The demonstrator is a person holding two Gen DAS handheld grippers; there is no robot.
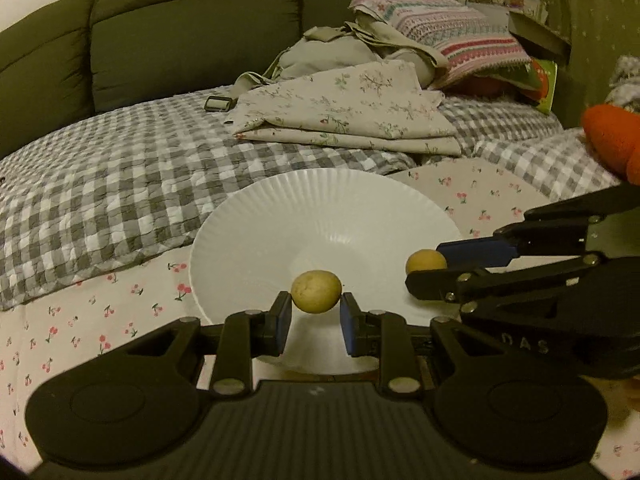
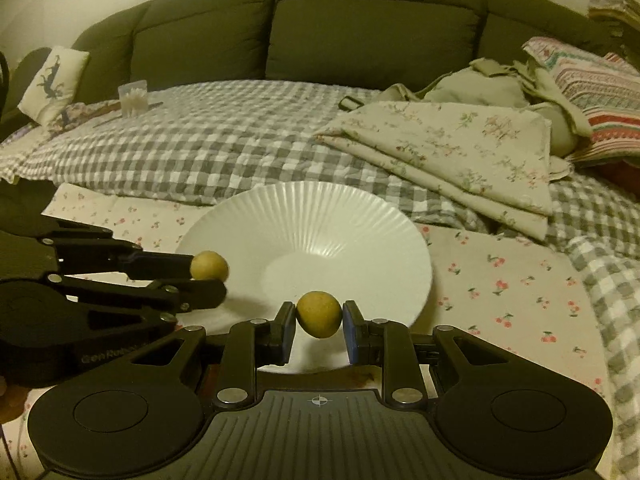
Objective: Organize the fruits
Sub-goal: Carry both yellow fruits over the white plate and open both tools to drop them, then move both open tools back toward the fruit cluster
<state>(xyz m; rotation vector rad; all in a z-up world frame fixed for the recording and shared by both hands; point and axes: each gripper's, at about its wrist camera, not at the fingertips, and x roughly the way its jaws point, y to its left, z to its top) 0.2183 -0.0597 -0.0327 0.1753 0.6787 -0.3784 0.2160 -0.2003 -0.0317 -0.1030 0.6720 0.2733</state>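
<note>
Left tool (image 1: 316, 318): pinching a small round yellowish fruit (image 1: 316, 292) between its blue pads; the fruit is sitting at the very tips, held above the near part of the plate.

Right tool (image 2: 319, 326): likewise pinching a second round fruit (image 2: 319, 314) at its tips; hanging over the near rim of the same plate.

Plate (image 1: 320, 200): white, ribbed, shallow; resting on the cherry-print sheet (image 1: 100, 320) of the bed; its hollow is showing nothing in it yet.

Governing relation: the plate's hollow is lying straight ahead of and just below both fruits; both fruits are near-round, so long axis is mattering little; neither tool is looking clearly nearer to the centre; the two are converging from opposite sides, tips near one another.

Left view only: the right tool is entering from the right edge with its fruit at the plate's right rim; an orange plush item (image 1: 612, 136) is showing at far right.

Right view only: the left tool is entering from the left with its fruit over the plate's left side; a small embroidered cushion (image 2: 54, 80) is leaning at far left.

Judged step: both fruits appear ready for lowering into the hollow and letting go; rolling on the sloped rim is the likely risk.
</note>
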